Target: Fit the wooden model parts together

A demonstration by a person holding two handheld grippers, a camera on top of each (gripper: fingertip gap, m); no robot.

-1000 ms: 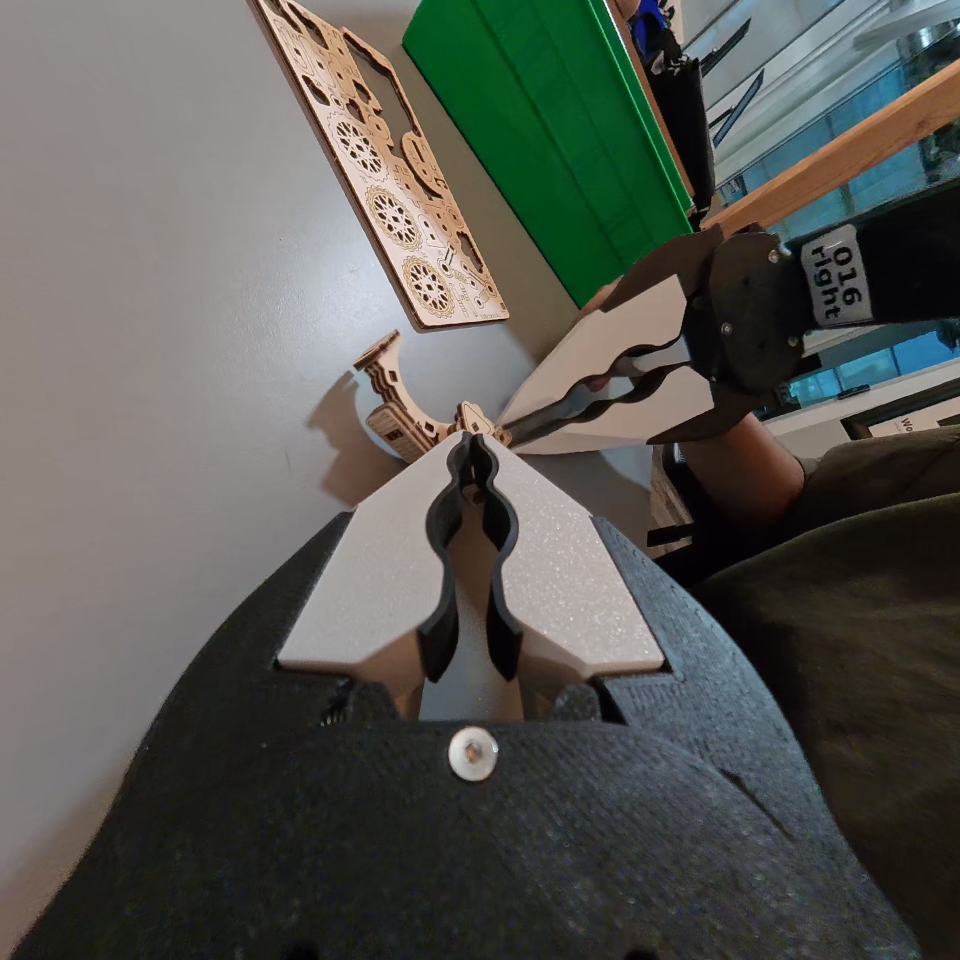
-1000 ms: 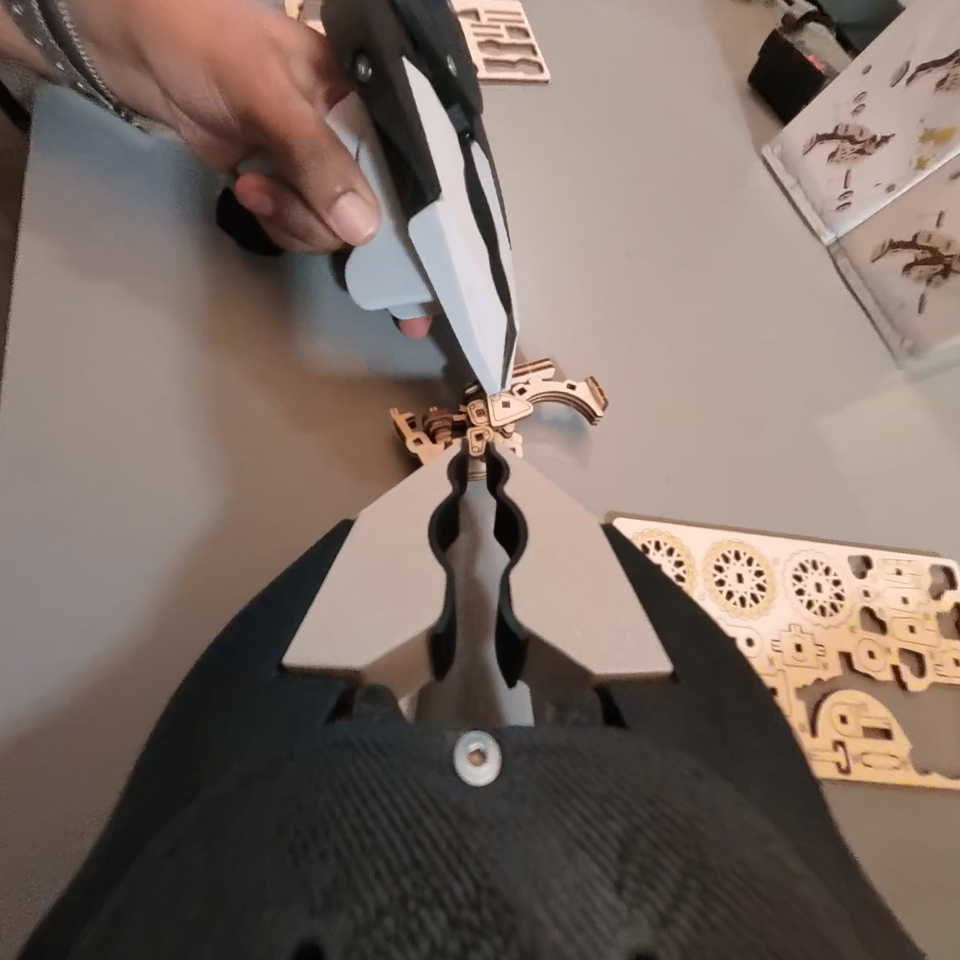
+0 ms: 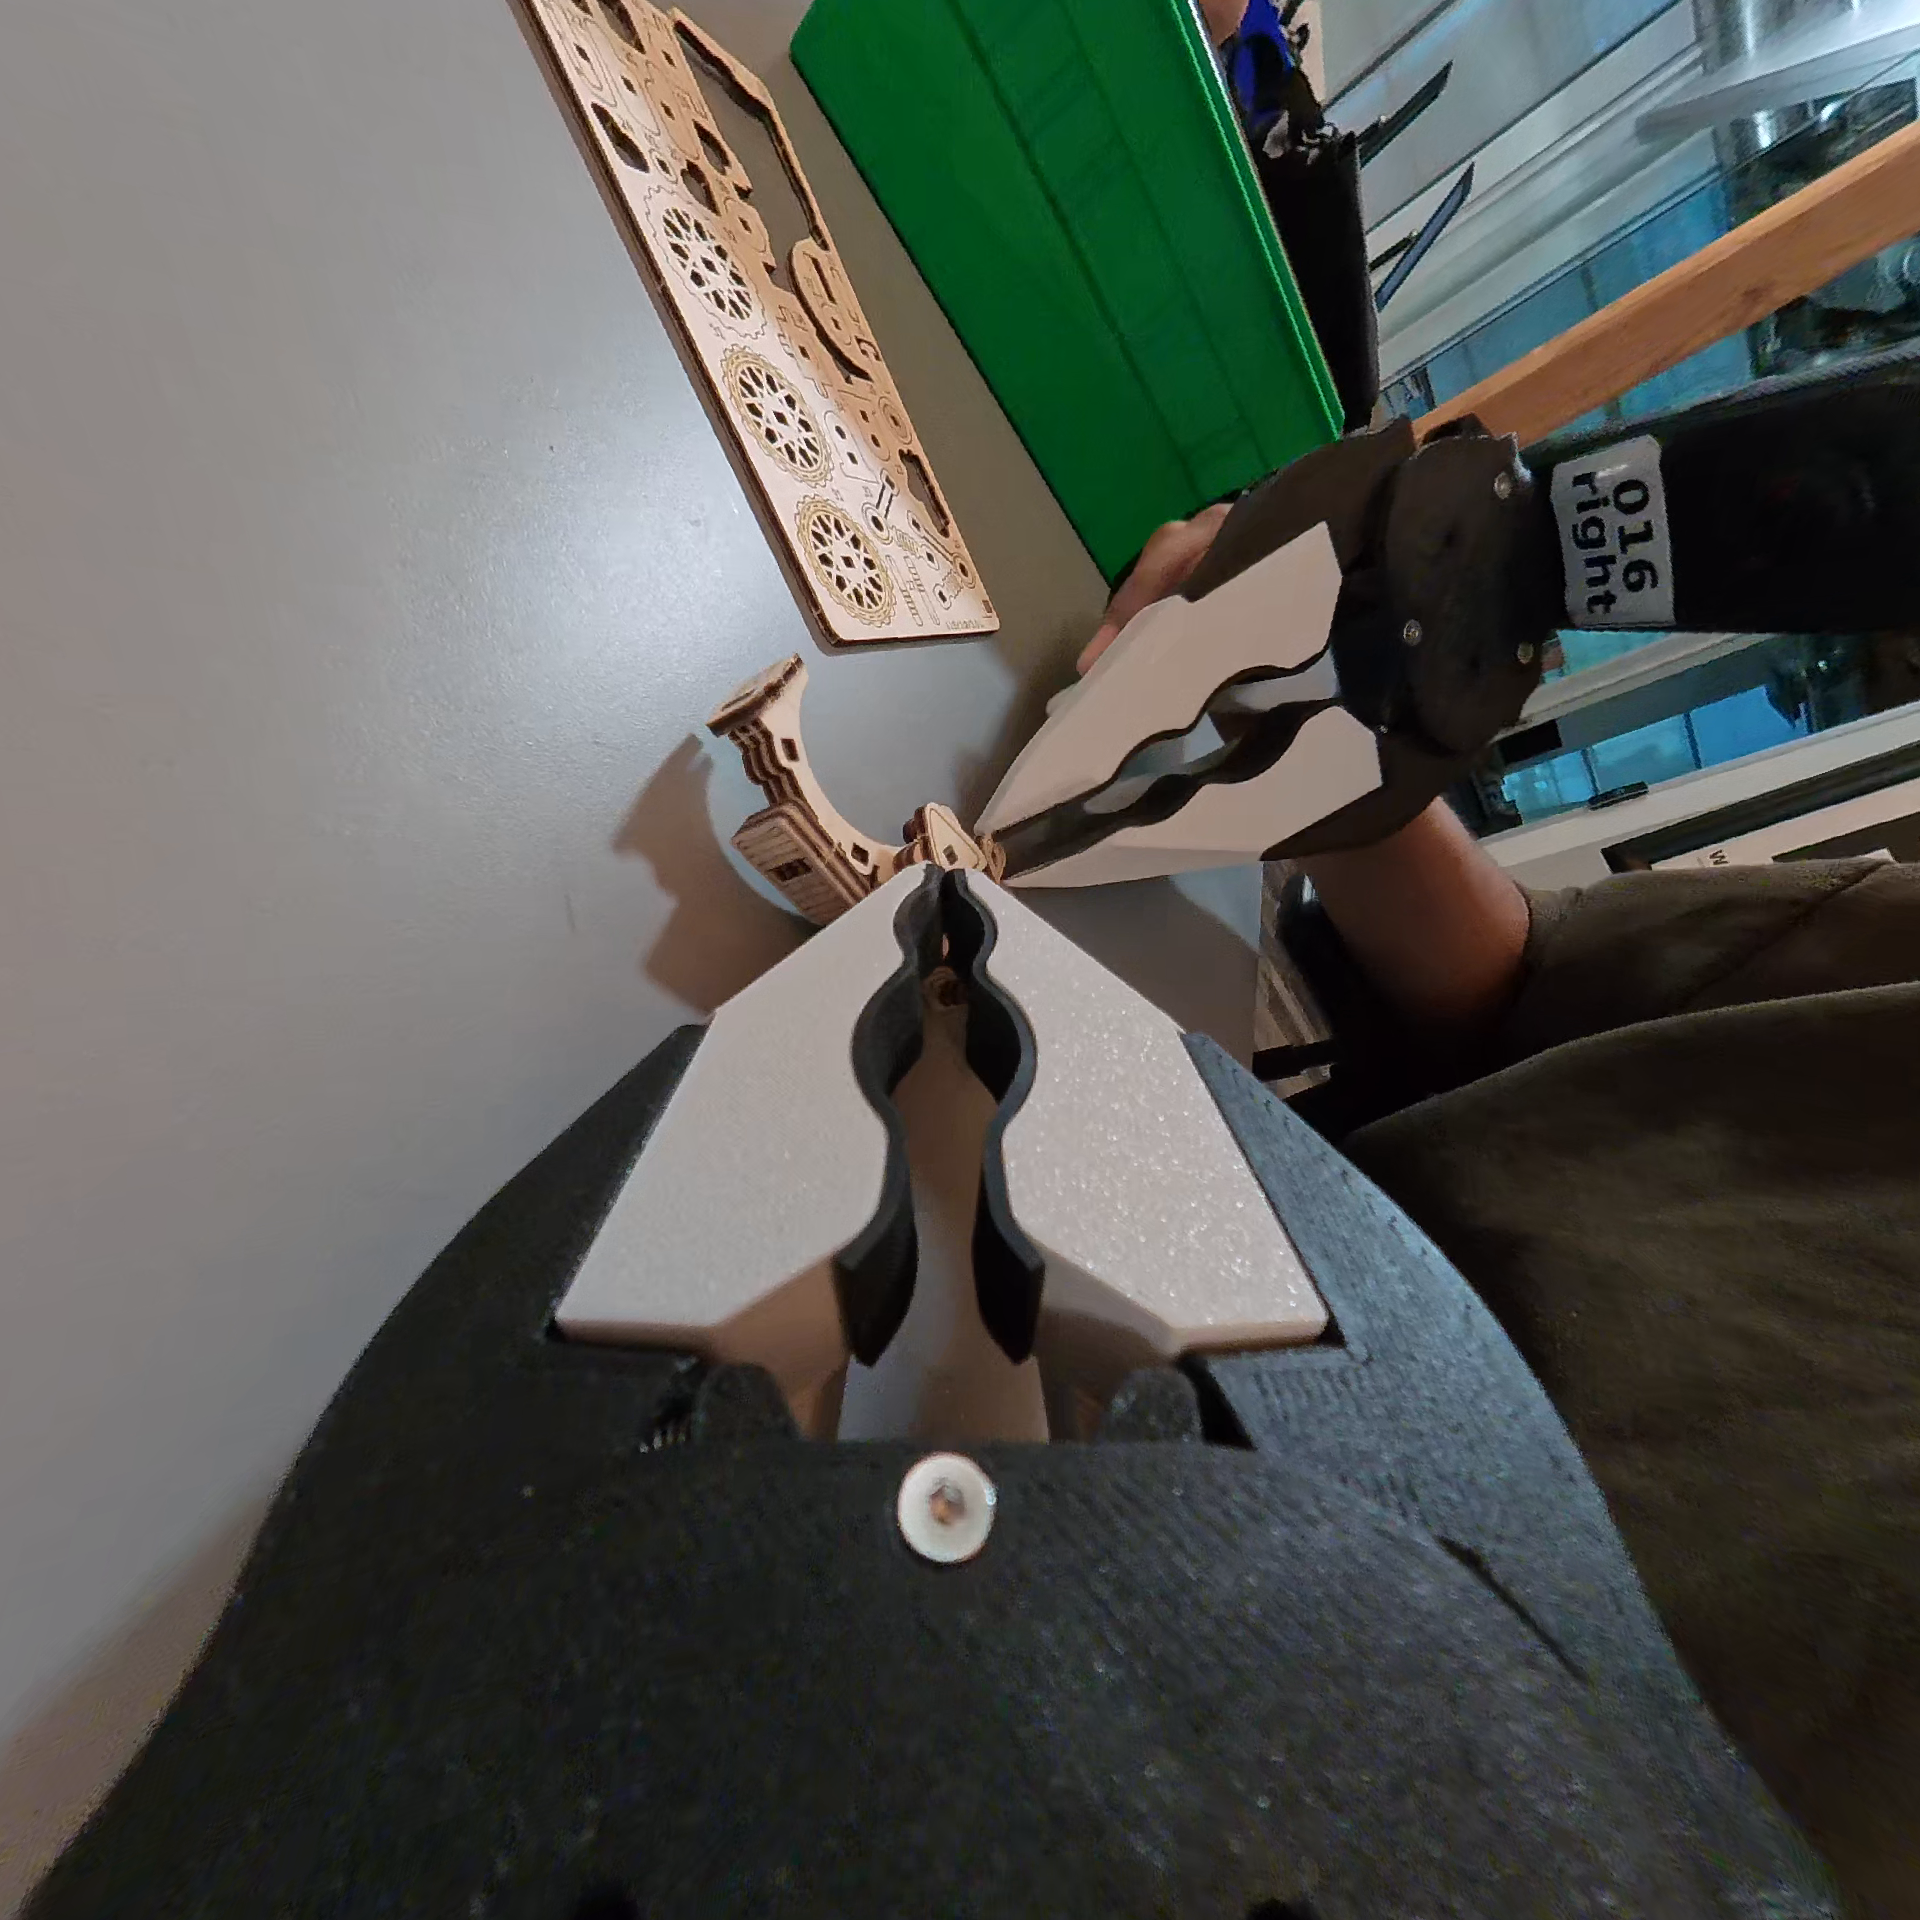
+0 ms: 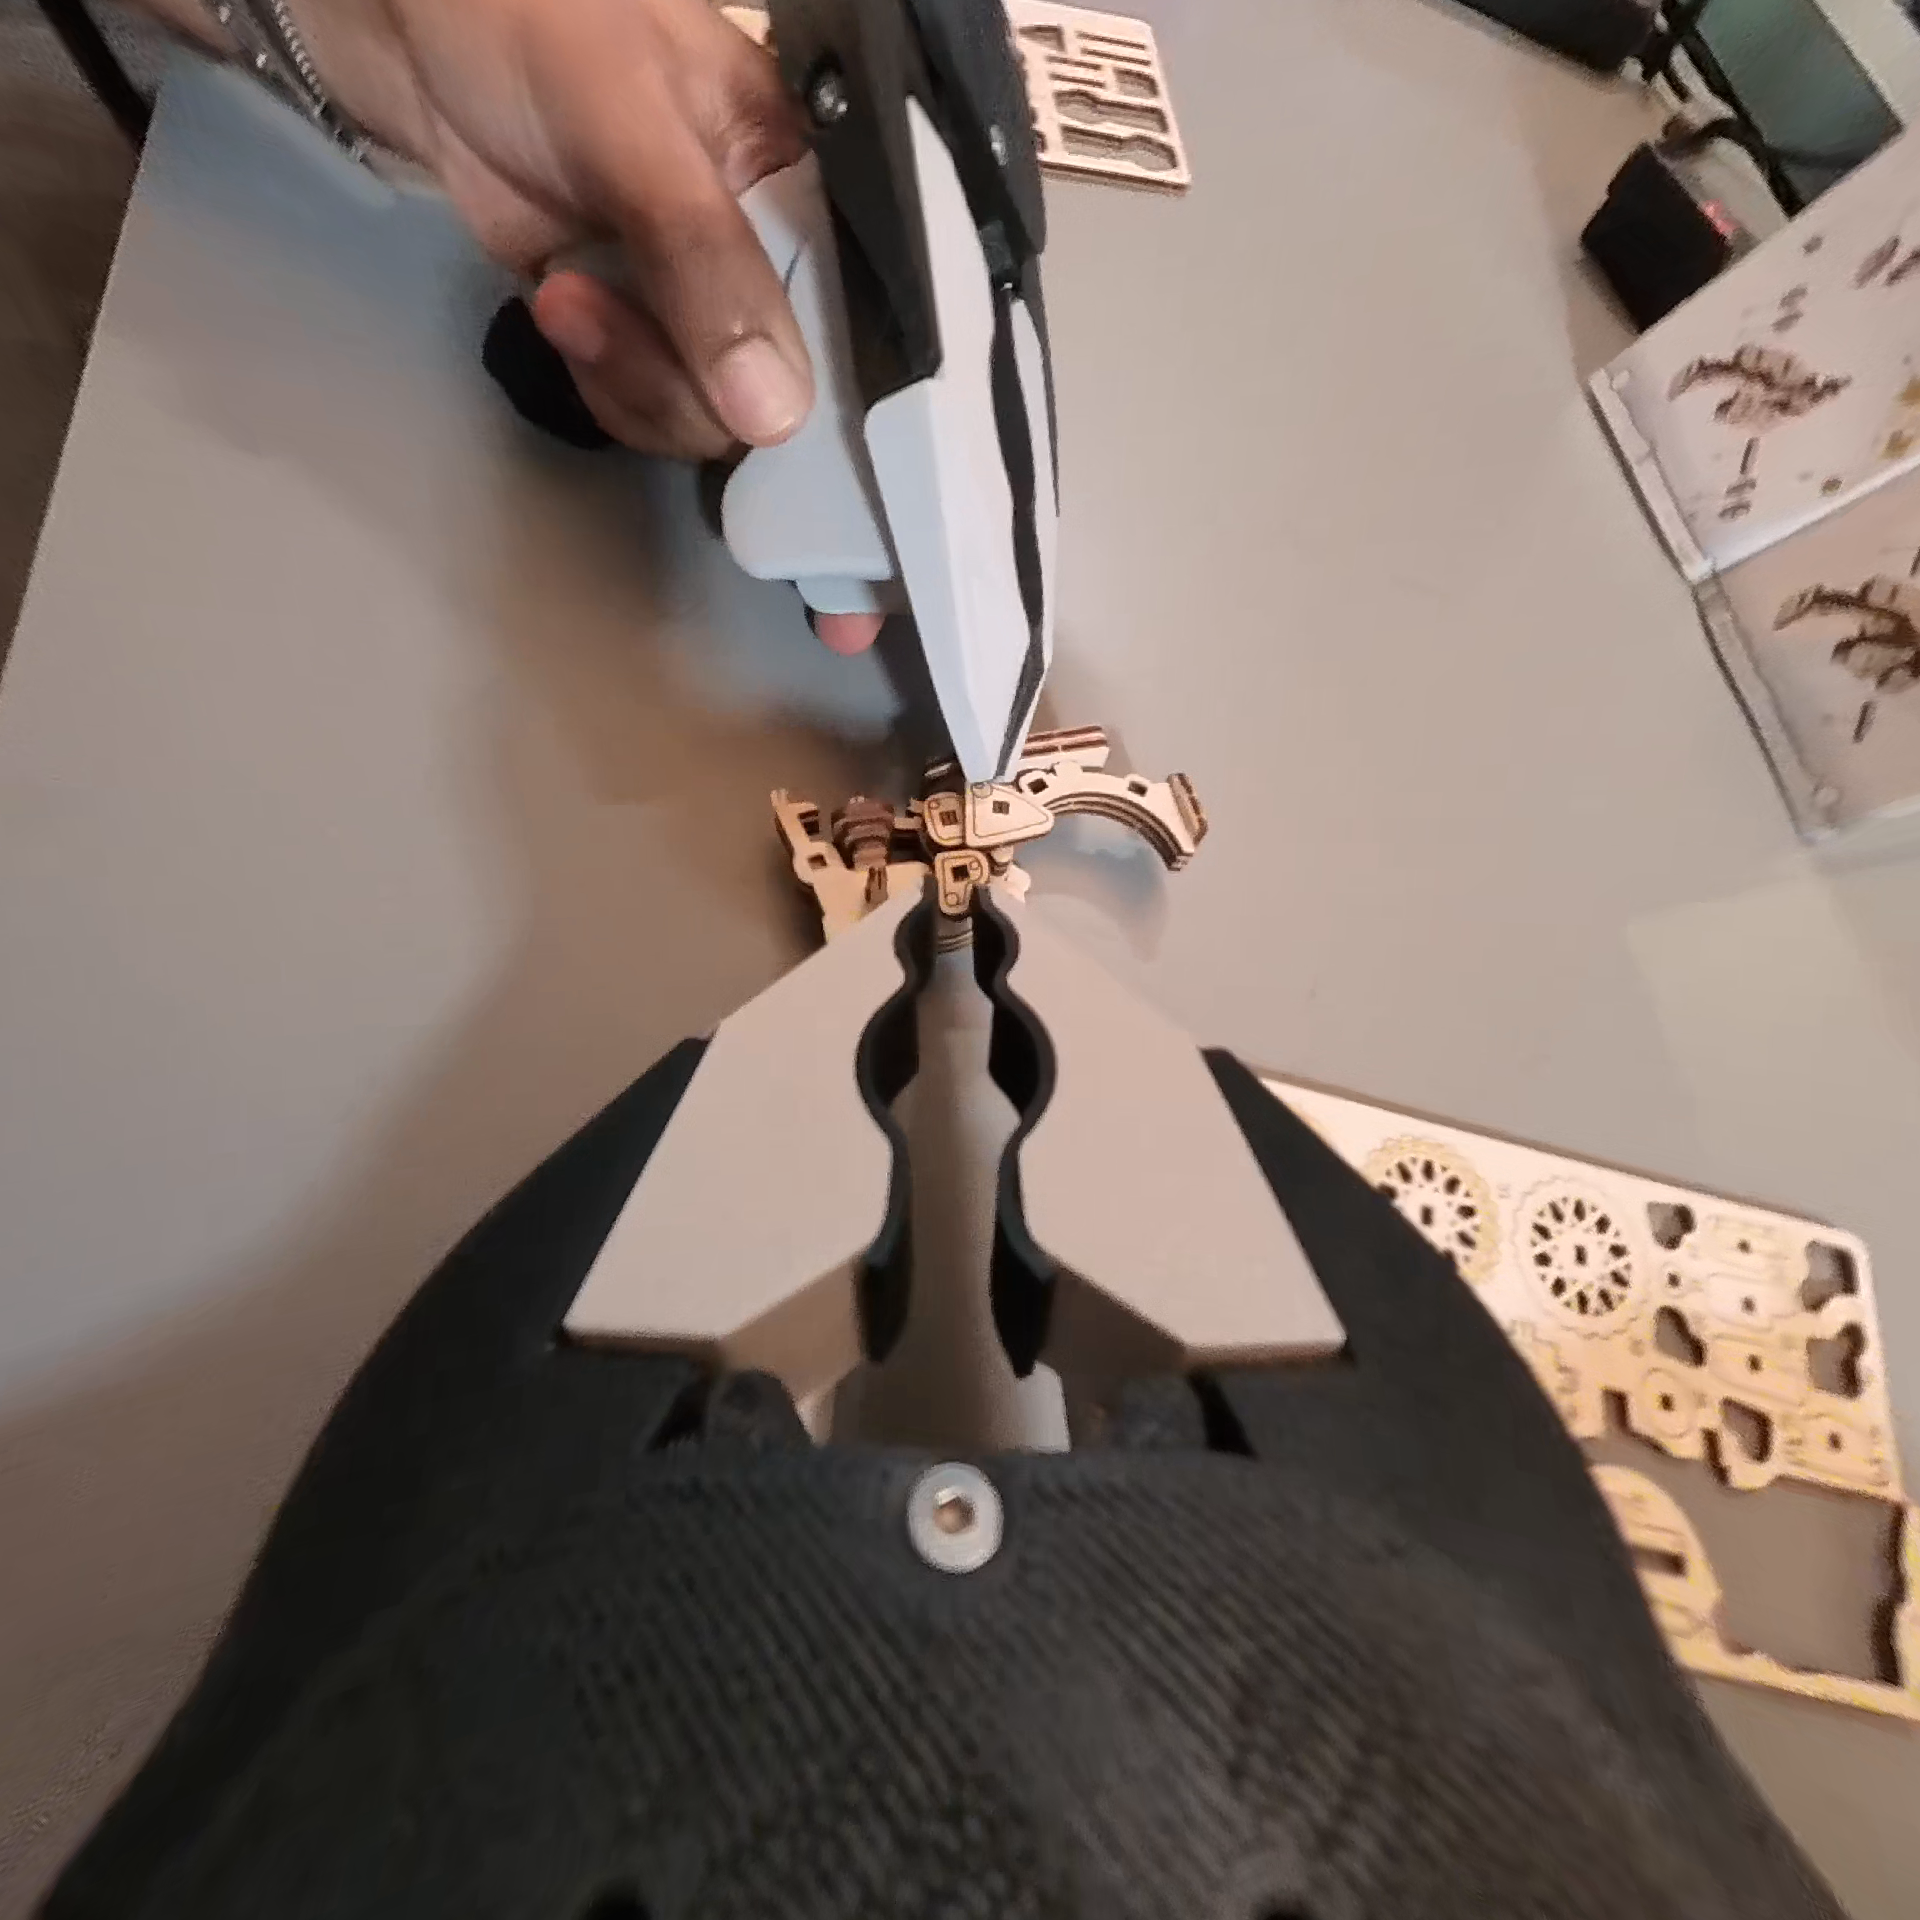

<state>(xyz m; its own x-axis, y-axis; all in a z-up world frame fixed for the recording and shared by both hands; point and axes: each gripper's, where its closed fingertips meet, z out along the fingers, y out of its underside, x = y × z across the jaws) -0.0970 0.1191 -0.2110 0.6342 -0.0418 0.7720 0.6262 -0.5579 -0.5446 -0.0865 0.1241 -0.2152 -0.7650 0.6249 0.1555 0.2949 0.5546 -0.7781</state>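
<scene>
A small wooden model (image 4: pixel 1039 826) with a curved arch arm sits low over the grey table (image 4: pixel 312 831). It also shows in the left wrist view (image 3: pixel 795 821). My left gripper (image 3: pixel 940 883) is shut on the model's middle; in the right wrist view it comes down from above (image 4: pixel 987 769), held by a hand (image 4: pixel 623 208). My right gripper (image 4: pixel 956 920) is shut on a small wooden part (image 4: pixel 961 873) at the model's near side. In the left wrist view it reaches in from the right (image 3: pixel 997 844). The two grippers' tips almost touch.
A laser-cut wooden sheet (image 4: pixel 1621 1330) with gear shapes lies near right; it also shows in the left wrist view (image 3: pixel 769 343). Another cut sheet (image 4: pixel 1101 114) lies far back. An open instruction booklet (image 4: pixel 1787 499) is at right. A green box (image 3: pixel 1060 229) stands beyond the sheet.
</scene>
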